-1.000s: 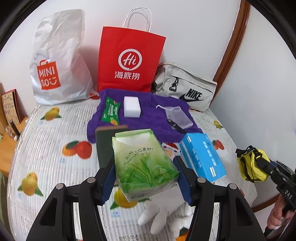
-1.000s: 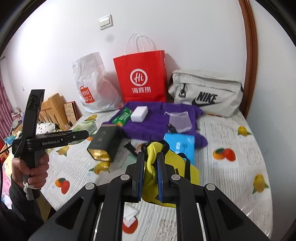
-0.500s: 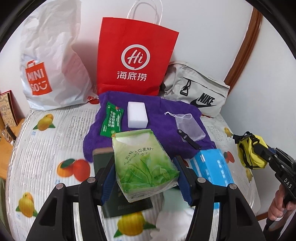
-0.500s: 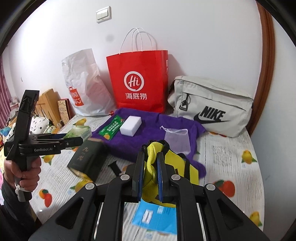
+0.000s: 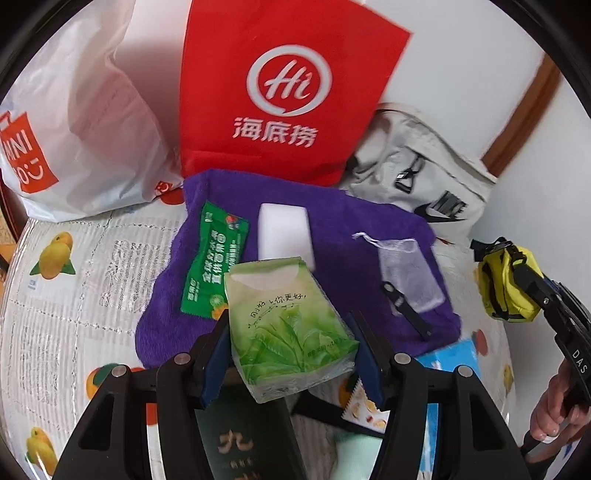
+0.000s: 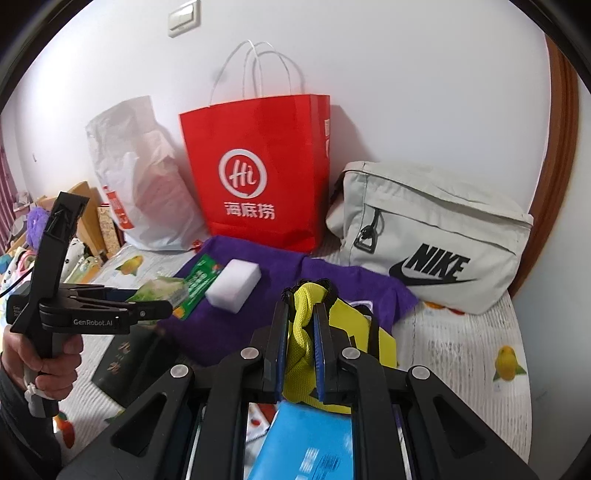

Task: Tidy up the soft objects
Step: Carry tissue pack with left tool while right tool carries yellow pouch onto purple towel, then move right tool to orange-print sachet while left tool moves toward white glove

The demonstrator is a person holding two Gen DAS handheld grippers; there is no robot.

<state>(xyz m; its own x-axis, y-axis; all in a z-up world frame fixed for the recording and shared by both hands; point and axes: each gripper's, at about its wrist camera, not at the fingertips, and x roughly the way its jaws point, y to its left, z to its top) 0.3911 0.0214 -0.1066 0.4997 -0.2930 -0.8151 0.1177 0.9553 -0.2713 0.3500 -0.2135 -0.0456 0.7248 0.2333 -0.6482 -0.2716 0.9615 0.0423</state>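
While left tool [image 5: 291, 347] grips tissue pack [image 5: 284, 325], only right view shows light switch [image 6: 184, 16].

The blue packet [image 6: 306, 443] is blurred, half hidden below the right jaws.

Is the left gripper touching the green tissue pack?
Touching. In the left wrist view, both blue pads of the left gripper press the sides of the green tissue pack, holding it off the table.
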